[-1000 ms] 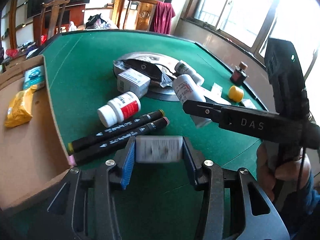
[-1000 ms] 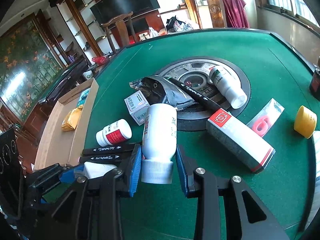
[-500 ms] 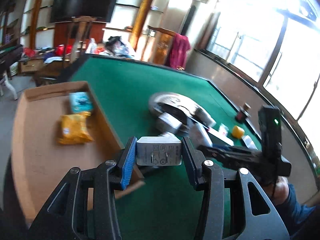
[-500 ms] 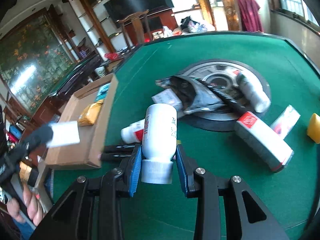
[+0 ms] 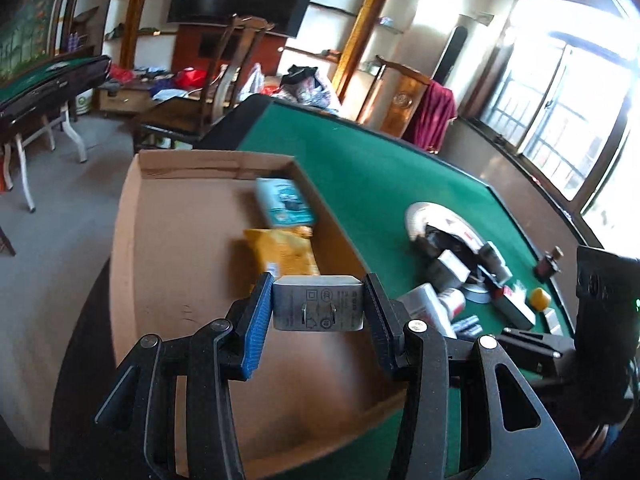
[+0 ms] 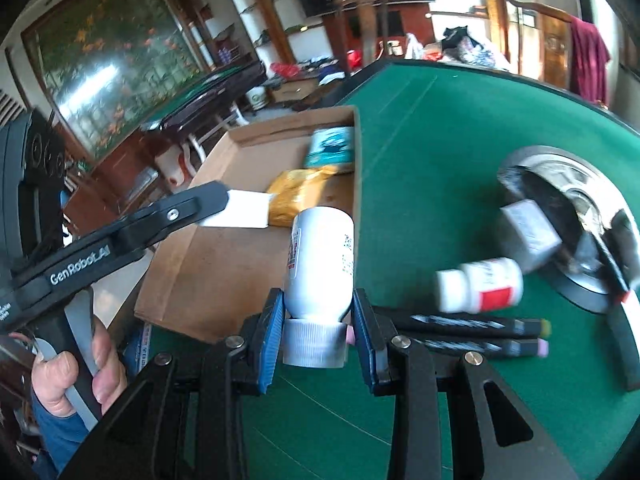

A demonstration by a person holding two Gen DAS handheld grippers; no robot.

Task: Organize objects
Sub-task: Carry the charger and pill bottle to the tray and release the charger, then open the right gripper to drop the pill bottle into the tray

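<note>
My left gripper (image 5: 318, 310) is shut on a white plug adapter (image 5: 318, 304) and holds it above the open cardboard box (image 5: 176, 264); the adapter also shows in the right wrist view (image 6: 240, 210). My right gripper (image 6: 318, 322) is shut on a white bottle (image 6: 320, 264), cap toward me, over the green table near the box's corner. The box (image 6: 224, 256) holds a yellow packet (image 5: 286, 250) and a teal packet (image 5: 284, 202).
A small red-label bottle (image 6: 484, 286), two black markers (image 6: 472, 324), a white carton (image 6: 528, 234) and a round metal plate (image 6: 576, 184) with more items lie on the green table (image 6: 440, 152). A yellow cap (image 5: 540, 299) and a dark bottle (image 5: 548, 262) sit far right.
Both grippers have swung left, from the clutter on the table toward the cardboard box. The left one now holds the adapter over the box. The right one carries the bottle near the box's corner.
</note>
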